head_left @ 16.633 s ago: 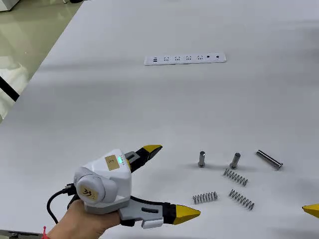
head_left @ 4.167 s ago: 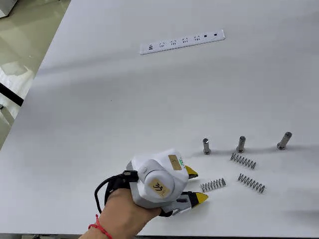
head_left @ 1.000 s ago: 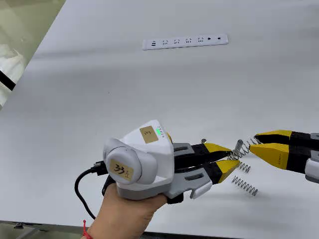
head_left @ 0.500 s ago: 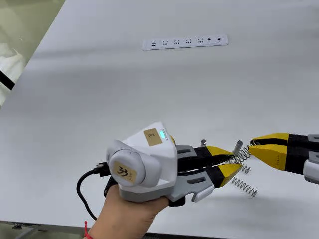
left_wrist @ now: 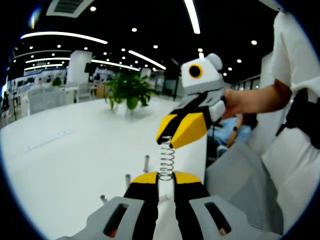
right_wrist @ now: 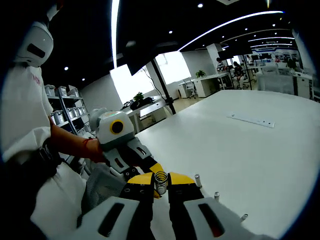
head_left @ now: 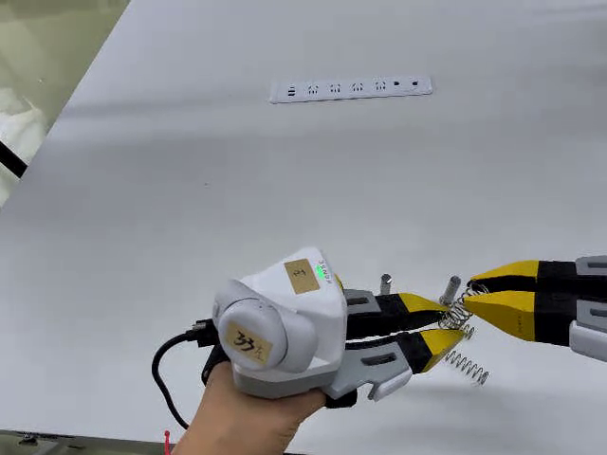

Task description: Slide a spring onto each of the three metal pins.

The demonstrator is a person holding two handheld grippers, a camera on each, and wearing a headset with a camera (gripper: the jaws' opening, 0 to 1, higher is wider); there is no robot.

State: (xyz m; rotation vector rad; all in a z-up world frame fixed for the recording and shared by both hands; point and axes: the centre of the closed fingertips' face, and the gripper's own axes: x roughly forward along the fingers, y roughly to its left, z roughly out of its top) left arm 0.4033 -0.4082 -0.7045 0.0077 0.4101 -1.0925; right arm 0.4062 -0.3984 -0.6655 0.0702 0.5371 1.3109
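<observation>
A small coil spring hangs in the air between my two grippers, above the white table. My left gripper is shut on one end of it; in the left gripper view the spring rises straight from the left gripper. My right gripper comes in from the right and is shut on the other end, and the right gripper view looks end-on at the spring inside the right gripper. Two upright metal pins stand just behind. Three pins stand in a row.
Another loose spring lies on the table below the grippers. A white power strip lies far back on the table. The table's left edge runs along a floor at the upper left. A person's hand holds the left gripper at the near edge.
The two grippers have drawn closer together. The right gripper's jaws have narrowed onto the free end of the spring that the left gripper holds. Both sit slightly lower in view.
</observation>
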